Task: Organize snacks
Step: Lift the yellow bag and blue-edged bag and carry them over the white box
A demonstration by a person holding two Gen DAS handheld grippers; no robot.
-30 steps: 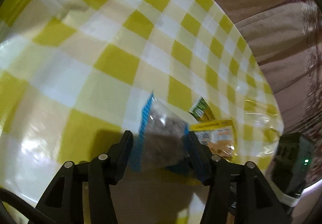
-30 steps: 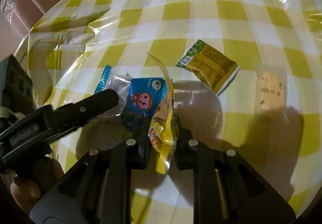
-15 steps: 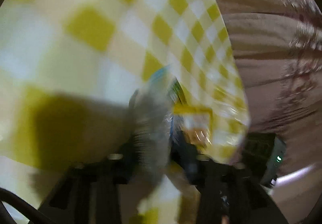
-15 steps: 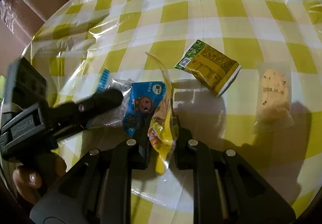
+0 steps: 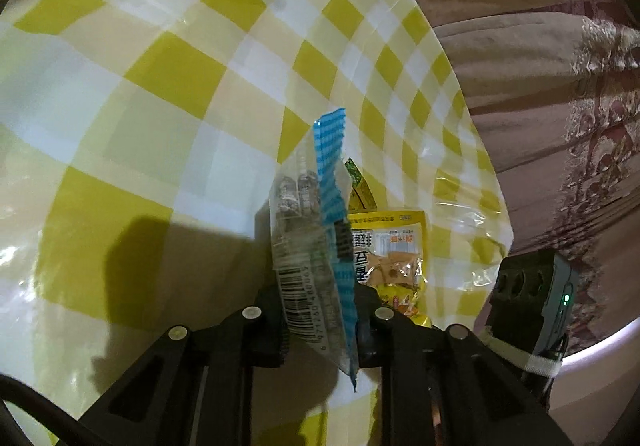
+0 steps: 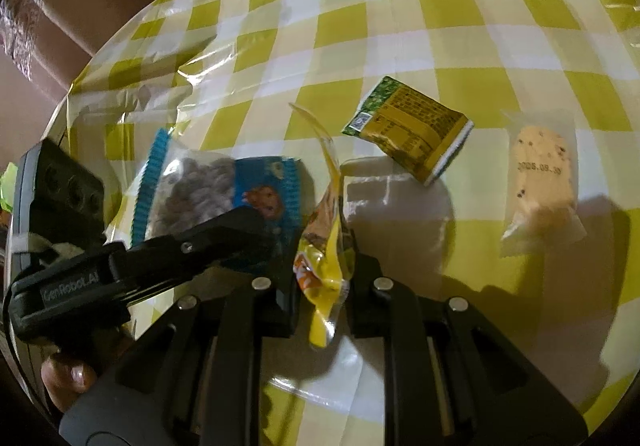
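Observation:
My left gripper (image 5: 318,310) is shut on a blue-edged clear snack packet (image 5: 316,246) and holds it edge-on above the yellow checked table (image 5: 160,85). The same packet (image 6: 216,193) shows flat-on in the right wrist view, with the left gripper (image 6: 240,234) on it. My right gripper (image 6: 322,278) is shut on a yellow snack packet (image 6: 326,242), which also shows in the left wrist view (image 5: 394,258). A green and yellow packet (image 6: 412,129) and a clear-wrapped cookie (image 6: 542,181) lie flat on the cloth to the right.
The table's curved edge (image 5: 472,117) runs along the right of the left wrist view, with brown curtains (image 5: 540,65) beyond. A plastic film covers the checked cloth and wrinkles near the far left edge (image 6: 160,85).
My left gripper has shut on the blue packet, lifted it off the cloth and turned it edge-on. My right gripper still holds the yellow packet in about the same place.

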